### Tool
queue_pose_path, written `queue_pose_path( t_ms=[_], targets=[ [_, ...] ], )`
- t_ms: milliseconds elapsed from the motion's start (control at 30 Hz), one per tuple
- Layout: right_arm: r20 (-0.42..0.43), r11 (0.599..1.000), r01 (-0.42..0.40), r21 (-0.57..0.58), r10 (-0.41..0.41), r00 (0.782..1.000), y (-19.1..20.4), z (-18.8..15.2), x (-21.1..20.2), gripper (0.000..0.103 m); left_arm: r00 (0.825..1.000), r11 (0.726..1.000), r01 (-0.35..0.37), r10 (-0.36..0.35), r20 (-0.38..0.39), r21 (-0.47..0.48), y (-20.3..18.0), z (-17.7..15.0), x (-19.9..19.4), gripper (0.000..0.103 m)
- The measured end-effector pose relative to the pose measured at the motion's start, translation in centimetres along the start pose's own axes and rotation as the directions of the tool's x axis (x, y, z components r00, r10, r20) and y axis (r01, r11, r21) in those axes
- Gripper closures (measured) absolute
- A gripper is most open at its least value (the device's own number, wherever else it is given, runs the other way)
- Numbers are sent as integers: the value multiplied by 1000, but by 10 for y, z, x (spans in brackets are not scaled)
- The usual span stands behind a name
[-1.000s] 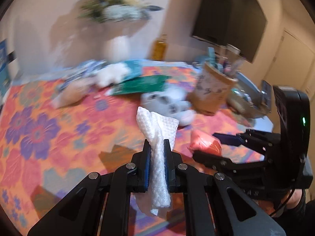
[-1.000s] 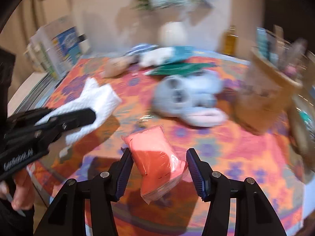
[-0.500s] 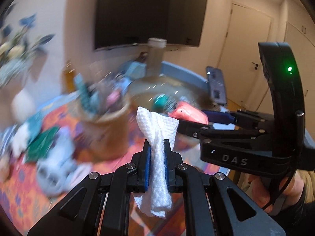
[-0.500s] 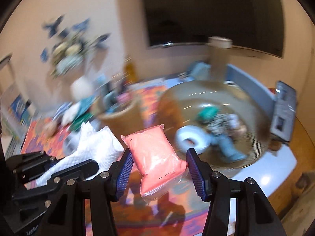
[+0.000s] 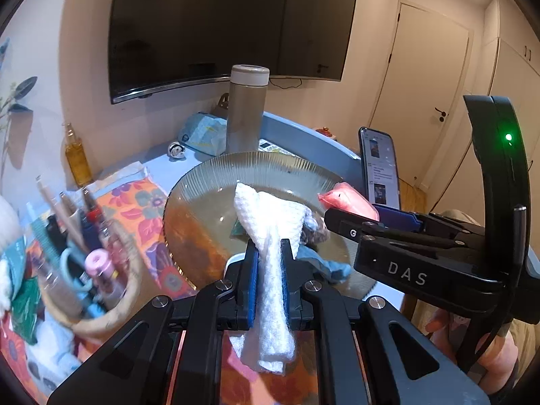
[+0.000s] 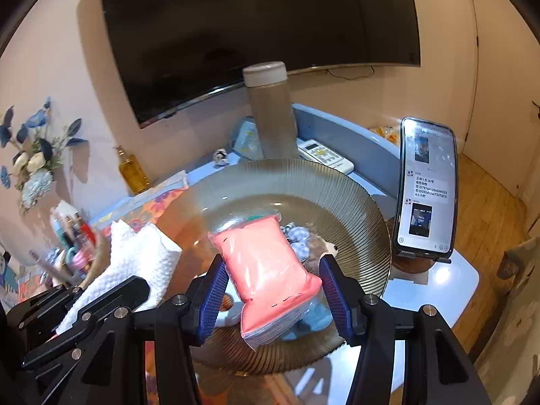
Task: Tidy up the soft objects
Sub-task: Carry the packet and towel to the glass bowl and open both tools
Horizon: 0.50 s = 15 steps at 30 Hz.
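From my left wrist, my left gripper [image 5: 269,280] is clamped tight on a crumpled white waffle-textured paper towel [image 5: 270,236], held over the near rim of the ribbed smoked-glass bowl [image 5: 256,165] by the surface's far right corner. My right gripper [image 5: 388,219] reaches in beside it.

From my right wrist, my right gripper [image 6: 270,290] stands half-wide, pinching a coral-pink soft plastic pouch [image 6: 263,263] above the same bowl [image 6: 354,202], where small soft items already lie.
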State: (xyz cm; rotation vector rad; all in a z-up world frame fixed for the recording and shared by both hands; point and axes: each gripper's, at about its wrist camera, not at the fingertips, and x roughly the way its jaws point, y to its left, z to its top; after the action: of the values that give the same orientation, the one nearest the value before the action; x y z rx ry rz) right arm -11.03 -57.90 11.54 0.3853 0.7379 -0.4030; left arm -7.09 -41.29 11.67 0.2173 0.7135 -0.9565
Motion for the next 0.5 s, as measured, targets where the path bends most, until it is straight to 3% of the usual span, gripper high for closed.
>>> queue_pose_path(
  t_ms=[200,267,333,500],
  targets=[
    [-34,999,11,31,-10,999,-6,6,21,43,1000,1000,-9,9,-10,11,-1,6,15,94],
    [-42,999,2,54,1,999,-9,6,24,39,1000,1000,-17,17,-14,16,0,7,18,81],
    [-41,998,2,68,1,999,-13,6,25,39,998,998,-58,58,-17,5,3,8,19,61],
    [-33,996,-5,84,7,999,-17,4,17,39,999,999,-38,38,-16,-11,8,6,10,60]
  ],
)
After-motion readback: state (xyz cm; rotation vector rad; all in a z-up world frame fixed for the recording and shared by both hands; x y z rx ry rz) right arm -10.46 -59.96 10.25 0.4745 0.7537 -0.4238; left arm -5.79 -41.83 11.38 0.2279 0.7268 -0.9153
